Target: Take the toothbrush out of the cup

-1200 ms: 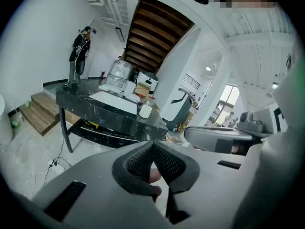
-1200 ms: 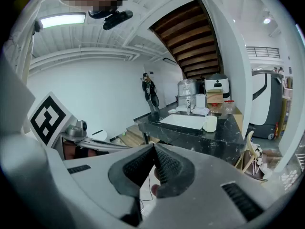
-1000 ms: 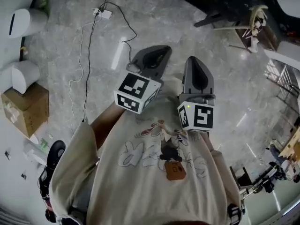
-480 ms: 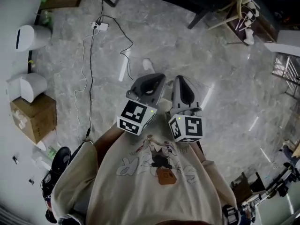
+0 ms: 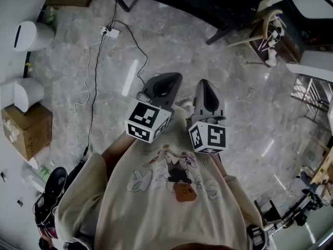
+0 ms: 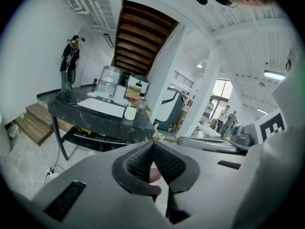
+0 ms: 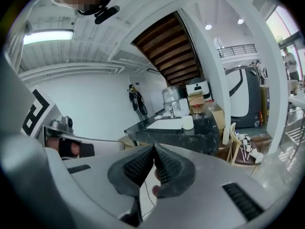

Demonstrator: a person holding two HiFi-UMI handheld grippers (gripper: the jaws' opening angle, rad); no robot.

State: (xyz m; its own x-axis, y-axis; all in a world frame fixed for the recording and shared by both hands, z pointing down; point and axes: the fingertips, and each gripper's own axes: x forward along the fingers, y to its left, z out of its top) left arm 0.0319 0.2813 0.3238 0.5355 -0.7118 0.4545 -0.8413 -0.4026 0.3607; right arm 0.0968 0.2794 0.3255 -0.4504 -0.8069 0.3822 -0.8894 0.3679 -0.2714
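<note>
I hold both grippers side by side in front of my chest, over a marble floor. The left gripper [image 5: 165,80] [image 6: 152,144] is shut, its ribbed pads meeting at the tip with nothing between them. The right gripper [image 5: 207,89] [image 7: 153,147] is shut and empty too. Both point toward a black table [image 6: 100,120] [image 7: 176,132] some way ahead. On it stands a white cup [image 6: 129,112] [image 7: 188,122], next to a white sheet. No toothbrush can be made out at this distance.
On the floor lie a power strip [image 5: 113,32] with a trailing cable, a cardboard box [image 5: 25,129], two white bins [image 5: 32,35] and shoes [image 5: 53,182]. A wooden chair [image 5: 268,33] stands right of the table. People stand far off, in the left gripper view.
The view has moved forward over the floor: the black table's legs and the chair have come in at the top. Both grippers stay shut, now closer together.
</note>
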